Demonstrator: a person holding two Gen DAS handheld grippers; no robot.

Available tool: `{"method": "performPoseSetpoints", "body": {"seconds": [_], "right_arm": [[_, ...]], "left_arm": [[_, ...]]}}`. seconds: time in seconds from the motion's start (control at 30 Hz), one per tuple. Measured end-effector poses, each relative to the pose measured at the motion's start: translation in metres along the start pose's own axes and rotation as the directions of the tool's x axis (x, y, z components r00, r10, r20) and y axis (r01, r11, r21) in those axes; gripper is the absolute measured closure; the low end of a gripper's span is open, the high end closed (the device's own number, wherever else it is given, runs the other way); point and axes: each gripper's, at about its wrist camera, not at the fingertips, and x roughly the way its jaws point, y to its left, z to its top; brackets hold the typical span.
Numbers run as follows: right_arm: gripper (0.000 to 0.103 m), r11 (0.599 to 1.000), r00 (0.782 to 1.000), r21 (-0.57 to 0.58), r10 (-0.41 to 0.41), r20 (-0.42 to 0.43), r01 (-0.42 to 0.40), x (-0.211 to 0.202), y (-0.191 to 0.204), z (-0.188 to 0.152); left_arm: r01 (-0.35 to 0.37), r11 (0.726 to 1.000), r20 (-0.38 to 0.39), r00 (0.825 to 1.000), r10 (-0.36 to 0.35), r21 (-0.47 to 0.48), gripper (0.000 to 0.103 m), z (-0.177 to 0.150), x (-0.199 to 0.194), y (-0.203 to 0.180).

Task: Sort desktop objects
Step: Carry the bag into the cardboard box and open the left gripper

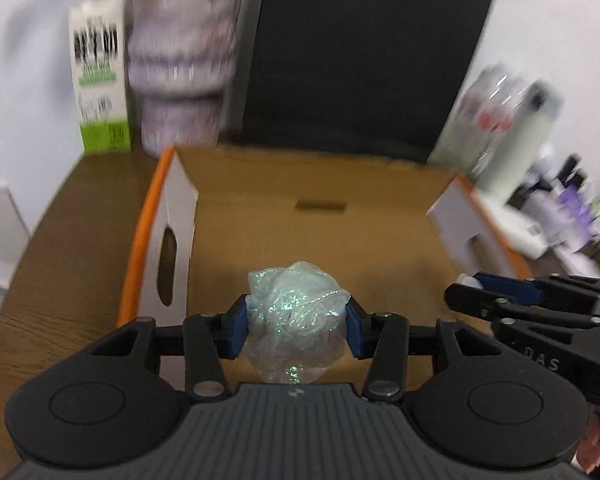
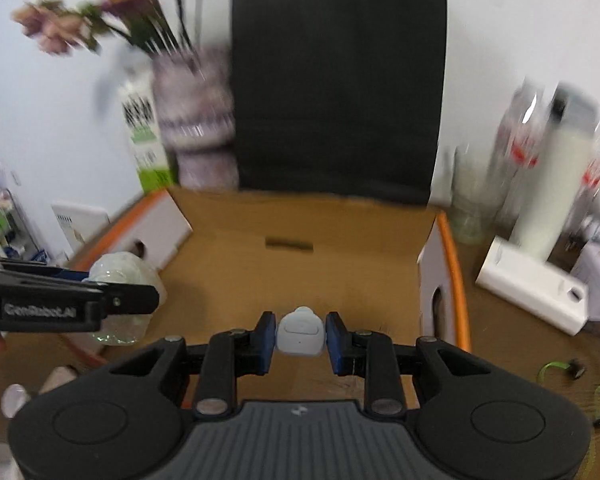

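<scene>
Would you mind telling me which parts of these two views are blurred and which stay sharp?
Left wrist view: the left gripper and its glittery bundle are sharp; the carton and vase smear. Right wrist view: the right gripper and small white device are crisp; the flowers and bottles streak.

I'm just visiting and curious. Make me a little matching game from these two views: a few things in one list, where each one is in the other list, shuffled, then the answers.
Things:
1. glittery crumpled plastic
2. small white gadget
3. green-and-white carton
4. cardboard box

Places:
A. standing against the wall, beside the patterned vase
B. clamped in the left gripper
C. open on the desk, in front of the black panel
D. clamped in the right gripper

Pairs: 1-B, 2-D, 3-A, 4-C
</scene>
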Motion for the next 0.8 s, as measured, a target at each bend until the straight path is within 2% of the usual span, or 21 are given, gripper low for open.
{"method": "performPoseSetpoints", "body": {"seconds": [0.1,0.2,0.3,0.4,0.43,0.47,0.53,0.63,0.8], "right_arm": [[0.077,1.0,0.999,0.004,-0.018,-0.05,0.018,0.02,-0.002,-0.005],[0.077,1.0,0.996,-0.003,-0.017,-0.087,0.017,0.034,-0.001,-0.008],[0.075,1.0,0.99,0.006,-0.013,-0.144,0.014,0.043,-0.001,-0.01],[0.055,1.0,0.99,0.009,-0.012,-0.139,0.014,0.039,0.0,-0.013],[0.037,1.0,0.992,0.011,-0.01,-0.128,0.012,0.034,-0.001,-0.013],[0.024,1.0,0.994,0.011,-0.011,-0.111,0.013,0.029,0.0,-0.012],[0.02,1.0,0.998,0.0,-0.004,-0.071,0.004,0.013,0.001,-0.009],[0.005,1.0,1.0,-0.017,-0.001,-0.013,0.001,-0.014,0.003,-0.008],[0.002,1.0,0.997,-0.022,0.003,0.077,-0.001,-0.065,0.002,-0.022]], "left_arm": [[-0.005,0.999,-0.052,0.999,0.004,-0.033,0.055,-0.001,0.02,0.006],[-0.015,1.0,-0.081,0.997,0.013,-0.025,0.053,0.0,0.029,0.006],[-0.024,1.0,-0.107,0.994,0.022,-0.018,0.047,-0.003,0.035,0.005],[-0.026,0.999,-0.068,0.997,0.024,-0.031,0.024,-0.003,0.028,0.006],[-0.026,0.999,-0.047,0.999,0.025,-0.033,0.016,-0.003,0.022,0.007],[-0.017,0.999,-0.03,0.999,0.016,-0.031,0.008,-0.001,0.018,0.005],[-0.018,1.0,0.022,1.0,0.018,-0.016,0.0,-0.001,0.0,0.004],[-0.005,1.0,0.085,0.996,0.003,0.025,0.0,-0.004,-0.024,-0.003],[0.026,0.996,0.166,0.985,-0.039,0.08,0.0,-0.02,-0.07,-0.007]]}}
